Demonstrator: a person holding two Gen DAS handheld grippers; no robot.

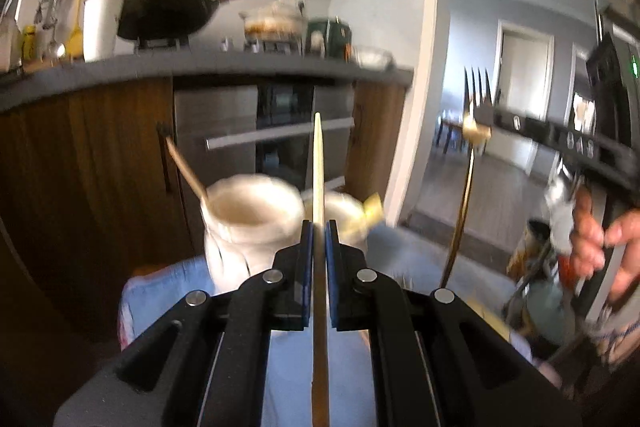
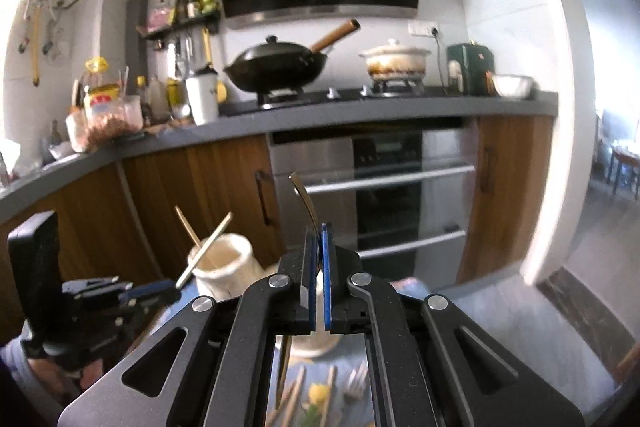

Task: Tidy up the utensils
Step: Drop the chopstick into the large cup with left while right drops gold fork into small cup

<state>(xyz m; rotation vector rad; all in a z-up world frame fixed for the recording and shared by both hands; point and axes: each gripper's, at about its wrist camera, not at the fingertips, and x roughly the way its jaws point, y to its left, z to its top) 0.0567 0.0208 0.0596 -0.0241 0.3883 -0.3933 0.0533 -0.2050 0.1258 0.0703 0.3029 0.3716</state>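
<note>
Left wrist view: the left gripper is clamped narrow on a pale wooden chopstick, tip up, carried just above and right of the cream ceramic jar — the landmark here. One chopstick already leans out of the jar's left rim. Step in hand, by my read: the carry to the jar; next comes tipping the stick down into the mouth w/o knocking the one inside. Well right of the jar, a gold fork hangs from the right gripper, a hand behind it.

Right wrist view: pads closed on the fork's gold handle, up right of the jar. Left gripper sits left of it. Loose utensils — blurred — lie below on blue cloth. Wok & stove stand far behind; nothing blocks the mouth.
</note>
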